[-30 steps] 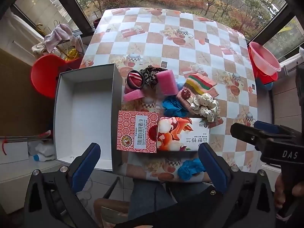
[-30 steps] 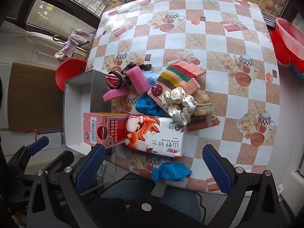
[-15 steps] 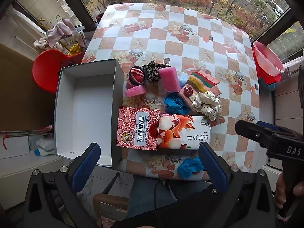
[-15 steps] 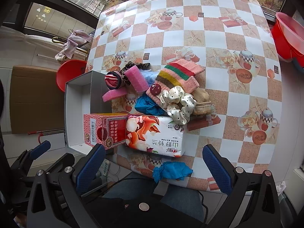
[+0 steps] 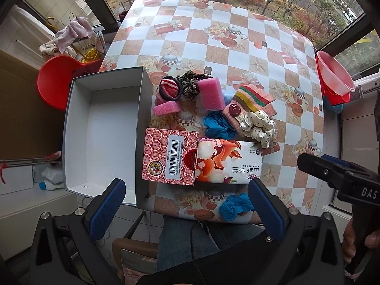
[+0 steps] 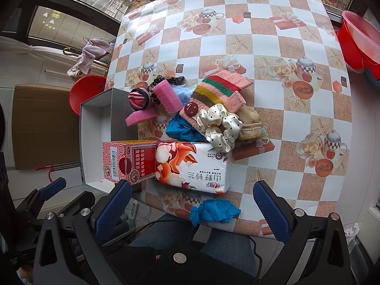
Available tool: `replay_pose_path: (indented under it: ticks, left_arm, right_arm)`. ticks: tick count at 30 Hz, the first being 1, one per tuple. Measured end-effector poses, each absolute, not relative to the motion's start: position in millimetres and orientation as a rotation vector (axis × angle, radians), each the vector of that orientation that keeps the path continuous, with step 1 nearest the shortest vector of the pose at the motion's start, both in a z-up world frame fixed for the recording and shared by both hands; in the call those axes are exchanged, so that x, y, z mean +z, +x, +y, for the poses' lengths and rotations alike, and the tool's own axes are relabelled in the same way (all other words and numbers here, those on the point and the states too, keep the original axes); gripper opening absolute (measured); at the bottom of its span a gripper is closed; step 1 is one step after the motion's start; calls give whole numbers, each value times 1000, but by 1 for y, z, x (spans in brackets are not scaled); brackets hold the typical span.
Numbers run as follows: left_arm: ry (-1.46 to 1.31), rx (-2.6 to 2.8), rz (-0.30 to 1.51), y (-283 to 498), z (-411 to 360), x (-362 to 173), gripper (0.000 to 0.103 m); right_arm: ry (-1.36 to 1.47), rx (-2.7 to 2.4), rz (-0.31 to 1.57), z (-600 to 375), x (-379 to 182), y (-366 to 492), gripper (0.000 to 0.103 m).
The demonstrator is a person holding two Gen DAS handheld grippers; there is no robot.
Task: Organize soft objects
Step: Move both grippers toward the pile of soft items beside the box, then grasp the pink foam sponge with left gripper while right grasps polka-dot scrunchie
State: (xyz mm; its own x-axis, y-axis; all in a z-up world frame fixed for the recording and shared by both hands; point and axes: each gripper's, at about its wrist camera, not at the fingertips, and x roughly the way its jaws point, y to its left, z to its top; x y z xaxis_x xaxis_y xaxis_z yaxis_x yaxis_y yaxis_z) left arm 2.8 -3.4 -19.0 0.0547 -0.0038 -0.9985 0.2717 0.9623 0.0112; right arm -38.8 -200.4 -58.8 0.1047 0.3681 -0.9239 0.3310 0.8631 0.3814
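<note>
I am holding both grippers high above the table, looking down. The left gripper (image 5: 187, 204) is hanging with its blue fingers spread wide and nothing between them. The right gripper (image 6: 198, 210) is likewise spread wide and carrying nothing.

Directly beyond the fingers, a blue cloth (image 6: 215, 210) is lying alone at the near edge of the table (image 6: 261, 35), partly overhanging it. Just past it, a tissue pack (image 6: 190, 166) is lying flat, with a red carton (image 6: 128, 160) touching its left end. Behind those, the soft things are sitting in a loose heap: a dotted scrunchie (image 6: 219, 127), a striped knit piece (image 6: 219, 93), two pink sponges (image 6: 166, 96), a second blue cloth (image 6: 182, 129), a leopard-print band (image 6: 163, 83) and a striped hair tie (image 6: 139, 98).

The white box (image 5: 102, 133), open and bare inside, is standing at the left, its right wall against the table's left edge.

I judge no item is picked yet. To do this well, I am favouring the lone blue cloth first: coming straight down, pinching its bunched middle, and lifting clear before swinging left, since a nudge could push it off the edge.

The far half of the table is offering free room; the carton is crowding the path to the box.
</note>
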Motion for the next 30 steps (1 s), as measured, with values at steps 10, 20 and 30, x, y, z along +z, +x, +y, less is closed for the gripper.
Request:
replay_pose_path:
  ticks: [10,20,30]
  left_arm:
    - [175,-215,1526,30,-14,-32,103]
    - [193,-222,1547,52,-51,-75,103]
    - [121,-169,1580,80,-76,-130,103]
  right_arm:
    - [628,-9,1525,-213,-73,-49,103]
    - [678,-88,1540,-242,-95,-61,103]
    - [630,-96,1539,-247,-120,-55,103]
